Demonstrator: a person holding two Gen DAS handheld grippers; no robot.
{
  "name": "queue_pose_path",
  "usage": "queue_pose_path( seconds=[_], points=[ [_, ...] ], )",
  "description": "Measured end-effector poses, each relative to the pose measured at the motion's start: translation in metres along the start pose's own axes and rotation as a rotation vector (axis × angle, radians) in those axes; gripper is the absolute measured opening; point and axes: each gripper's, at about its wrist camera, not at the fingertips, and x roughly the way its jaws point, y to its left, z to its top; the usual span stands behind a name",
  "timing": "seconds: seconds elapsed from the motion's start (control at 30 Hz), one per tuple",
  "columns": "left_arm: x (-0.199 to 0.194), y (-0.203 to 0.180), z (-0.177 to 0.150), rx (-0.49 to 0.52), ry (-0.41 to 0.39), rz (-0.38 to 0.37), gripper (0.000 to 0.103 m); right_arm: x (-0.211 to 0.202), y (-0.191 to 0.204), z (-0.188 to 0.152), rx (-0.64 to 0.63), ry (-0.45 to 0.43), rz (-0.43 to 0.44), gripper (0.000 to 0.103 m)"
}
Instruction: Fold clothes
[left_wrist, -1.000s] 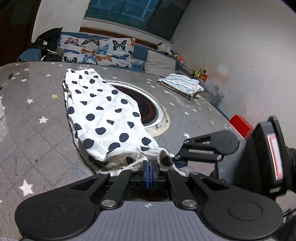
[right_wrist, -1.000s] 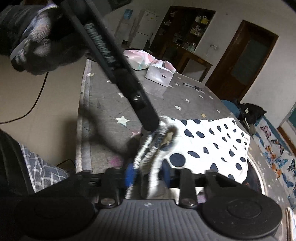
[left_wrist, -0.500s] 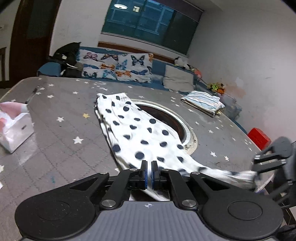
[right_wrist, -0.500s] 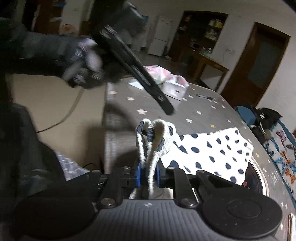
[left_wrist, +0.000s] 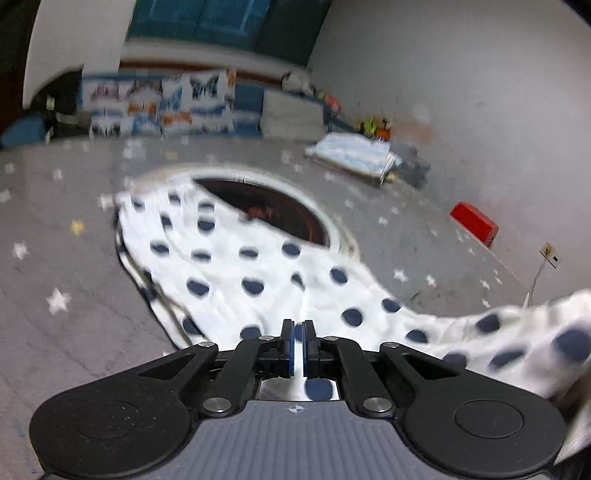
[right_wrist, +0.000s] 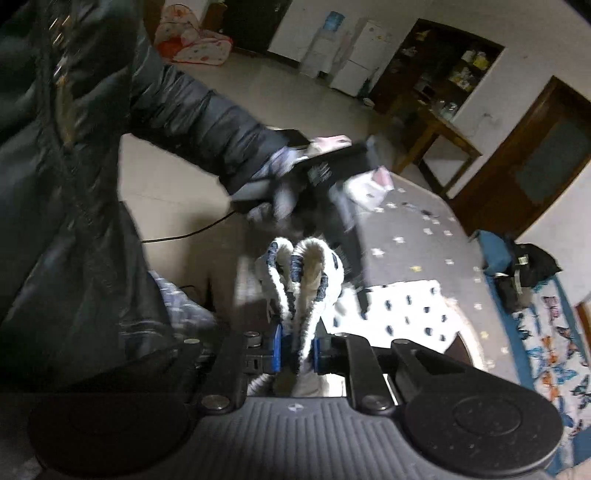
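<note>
A white garment with navy dots (left_wrist: 236, 266) lies along the grey star-print table (left_wrist: 55, 240), partly over a round dark inset. Its near end lifts off to the right (left_wrist: 535, 332). My left gripper (left_wrist: 298, 343) hovers above the cloth, its jaws shut and nothing seen between them. My right gripper (right_wrist: 296, 350) is shut on the garment's bunched ribbed hem (right_wrist: 306, 266), held above the table edge. The rest of the garment (right_wrist: 406, 314) trails beyond it. A dark sleeve (right_wrist: 207, 125) and a hand (right_wrist: 280, 192) hold the blurred left gripper ahead.
A round dark inset (left_wrist: 266, 210) sits mid-table. A folded striped cloth (left_wrist: 354, 155) lies at the far right, a red box (left_wrist: 474, 221) beyond the edge. Butterfly cushions (left_wrist: 162, 99) line the sofa behind. A pink-white box (right_wrist: 369, 184) stands at the table's far end.
My left gripper has let go of the hem and pulled back above the cloth. My right gripper has lifted the bunched hem up and away, drawing the garment's near end off the table.
</note>
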Motion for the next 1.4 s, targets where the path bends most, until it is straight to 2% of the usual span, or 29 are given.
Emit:
queue_pose_path(
  seconds=[0.23,0.53,0.8,1.13,1.23,1.4],
  points=[
    [0.005,0.038,-0.012,-0.119,0.041,-0.050,0.004,0.004,-0.047,0.012,0.009,-0.008,-0.092,0.014],
    [0.004,0.048,-0.015,-0.113,0.056,-0.121,0.004,0.066,-0.137,0.011,0.000,0.024,-0.130,0.014],
    [0.005,0.053,-0.016,-0.114,0.063,-0.158,0.004,0.142,-0.200,0.006,-0.017,0.093,-0.066,0.014],
    [0.006,0.062,-0.017,-0.143,0.069,-0.194,0.004,0.223,-0.241,0.003,0.010,0.121,0.035,0.019],
    [0.007,0.065,-0.018,-0.156,0.066,-0.199,0.004,0.246,-0.246,-0.001,0.018,0.150,0.034,0.021],
    [0.007,0.067,-0.018,-0.171,0.062,-0.202,0.004,0.268,-0.255,-0.013,0.102,0.164,0.010,0.024]
  ],
)
